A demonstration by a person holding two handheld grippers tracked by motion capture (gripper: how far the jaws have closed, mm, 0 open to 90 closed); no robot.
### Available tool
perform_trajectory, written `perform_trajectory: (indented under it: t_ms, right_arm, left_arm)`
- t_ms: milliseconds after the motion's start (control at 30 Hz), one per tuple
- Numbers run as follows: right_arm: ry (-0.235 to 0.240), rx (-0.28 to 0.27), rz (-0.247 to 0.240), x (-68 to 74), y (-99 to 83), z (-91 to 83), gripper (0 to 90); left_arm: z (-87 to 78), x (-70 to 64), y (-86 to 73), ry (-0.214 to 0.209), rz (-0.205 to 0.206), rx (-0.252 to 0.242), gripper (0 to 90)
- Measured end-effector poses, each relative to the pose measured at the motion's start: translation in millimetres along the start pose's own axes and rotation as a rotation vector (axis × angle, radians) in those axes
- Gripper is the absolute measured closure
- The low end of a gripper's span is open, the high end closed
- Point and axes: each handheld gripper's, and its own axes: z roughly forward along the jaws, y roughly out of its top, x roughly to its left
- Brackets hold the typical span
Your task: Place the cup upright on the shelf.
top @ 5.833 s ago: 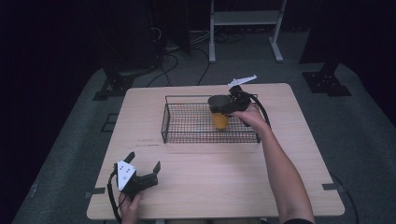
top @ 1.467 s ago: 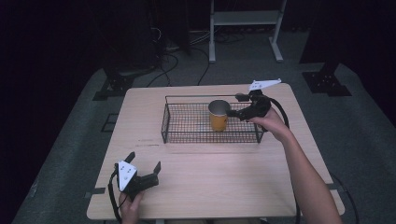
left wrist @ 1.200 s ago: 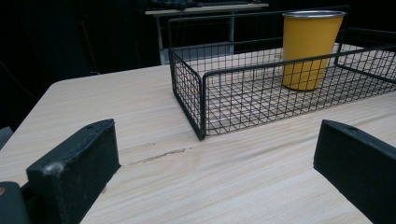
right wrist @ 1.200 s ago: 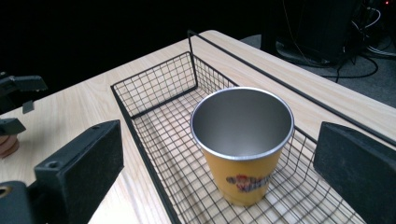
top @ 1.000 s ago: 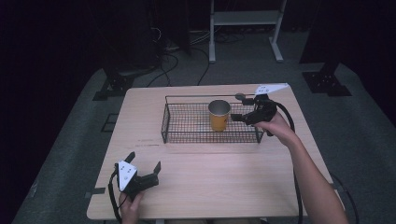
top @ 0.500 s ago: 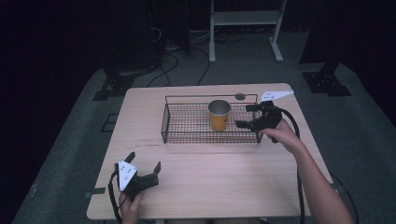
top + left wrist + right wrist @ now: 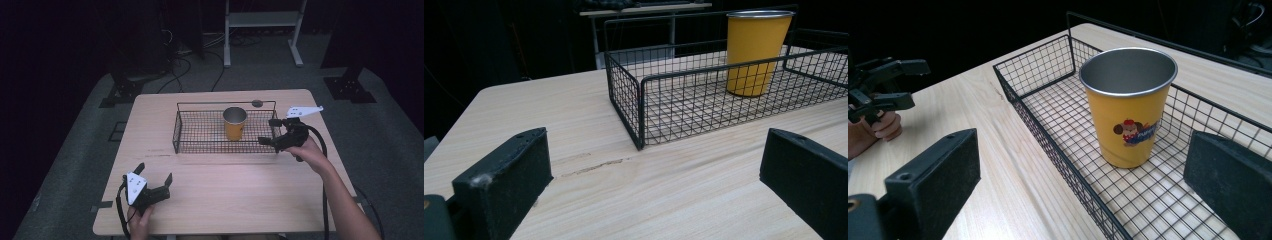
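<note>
A dark room with a grey floor, cables and a white stand is seen behind a pale wooden desk in the high view. One black wire basket is set on the desk's far half, and one yellow cup is stood upright inside it, right of the middle. The right gripper is held at the basket's right end with its jaws spread and nothing between them, apart from the cup. The left gripper is rested near the desk's front left corner, jaws likewise apart and empty. A small dark disc is seen beyond the basket. In the left gripper view, the basket and cup are seen farther off across bare wood. In the right gripper view, the cup, steel-lined and printed with a cartoon figure, is seen standing on the mesh between the wide jaws, untouched. The placing of the cup in the basket is judged done; only the drawing away of the right gripper seems left.
</note>
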Motion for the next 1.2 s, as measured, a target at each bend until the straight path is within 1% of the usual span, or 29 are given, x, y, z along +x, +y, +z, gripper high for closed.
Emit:
perform_trajectory:
  t_ms: [100,133,200,233,333,400,467,567,633,667,800,867,900,1033,1167,1200]
  right_arm:
    - [0.0,-0.005,0.0,0.6,-3.2,-2.3,1.2]
    - [-0.004,0.007,0.003,1.4,-6.7,-5.0,1.1]
    - [-0.003,0.004,0.002,1.8,-8.0,-5.8,1.2]
    - [-0.005,-0.006,0.0,2.8,-10.0,-7.3,1.2]
    - [-0.005,-0.007,0.0,5.8,-15.0,-10.6,1.2]
    - [-0.007,0.013,-0.004,7.1,-16.5,-11.4,1.2]
    - [-0.007,-0.008,-0.007,9.2,-19.7,-13.6,1.2]
    - [-0.004,-0.006,-0.008,13.4,-25.7,-16.7,1.2]
    - [-0.003,-0.002,-0.008,14.0,-26.5,-17.1,1.2]
    - [-0.006,-0.011,-0.01,15.1,-28.3,-18.1,1.2]
    - [0.0,-0.017,-0.005,18.6,-34.7,-20.6,1.2]
    - [0.006,0.007,-0.005,20.2,-36.1,-19.9,1.2]
    - [0.009,0.007,-0.02,23.3,-37.1,-20.3,1.1]
    - [0.014,0.002,-0.02,25.9,-38.8,-21.4,1.2]
    - [0.019,0.0,-0.02,28.4,-44.2,-23.2,1.2]
    - [0.017,0.011,-0.019,29.1,-47.0,-24.6,1.2]
  left_arm:
    - [-0.1,0.0,0.0,0.0,0.0,0.0,0.0]
    - [0.0,0.0,0.0,0.0,0.0,0.0,0.0]
    - [0.0,0.0,0.0,0.0,0.0,0.0,0.0]
    - [0.0,0.0,0.0,0.0,0.001,0.0,0.0]
    - [0.0,-0.1,0.0,0.001,0.001,0.0,0.0]
    - [-0.1,-0.2,0.0,0.001,0.002,0.002,0.0]
    - [-0.1,-0.6,0.0,0.002,0.005,0.002,0.0]
    - [-0.1,-0.5,0.0,0.002,0.006,0.002,0.0]
    - [-0.2,-0.2,0.1,0.002,0.003,0.002,0.0]
    - [-0.2,0.0,0.0,0.001,0.003,0.002,0.0]
    - [-0.2,-0.2,0.0,0.002,0.004,0.002,0.0]
    - [-0.1,-0.4,0.0,0.002,0.007,0.003,0.0]
    - [-0.2,-0.3,0.0,0.002,0.006,0.003,0.0]
    - [-0.2,1.1,0.0,-0.001,-0.01,0.002,0.0]
    - [-0.3,0.5,0.0,0.001,-0.004,0.002,0.0]
    - [-0.1,0.2,-0.1,0.002,0.001,0.002,0.0]
